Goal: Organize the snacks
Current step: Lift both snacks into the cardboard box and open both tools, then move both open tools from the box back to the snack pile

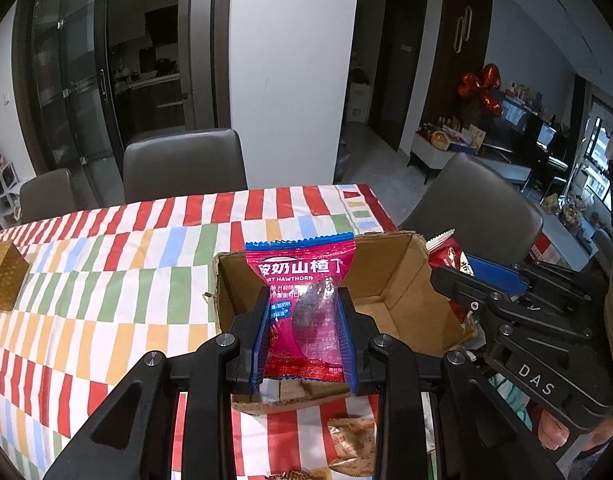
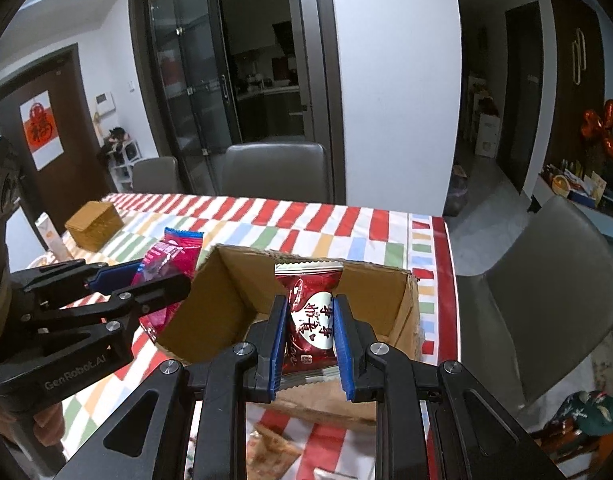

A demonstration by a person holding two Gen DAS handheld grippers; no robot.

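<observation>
My left gripper (image 1: 304, 300) is shut on a pink hawthorn snack packet (image 1: 306, 312) and holds it above the open cardboard box (image 1: 394, 276). My right gripper (image 2: 309, 304) is shut on a dark red snack packet (image 2: 310, 316) and holds it over the same box (image 2: 226, 300). In the left wrist view the right gripper (image 1: 450, 276) sits at the box's right side with the red packet (image 1: 446, 256). In the right wrist view the left gripper (image 2: 162, 280) is at the box's left with the pink packet (image 2: 166, 268).
The box stands on a table with a striped coloured cloth (image 1: 106, 280). A gold woven box (image 2: 94, 220) is at the far left. Tan snack packets (image 1: 354, 444) lie in front of the box. Grey chairs (image 1: 182, 164) stand behind and right of the table (image 2: 554, 292).
</observation>
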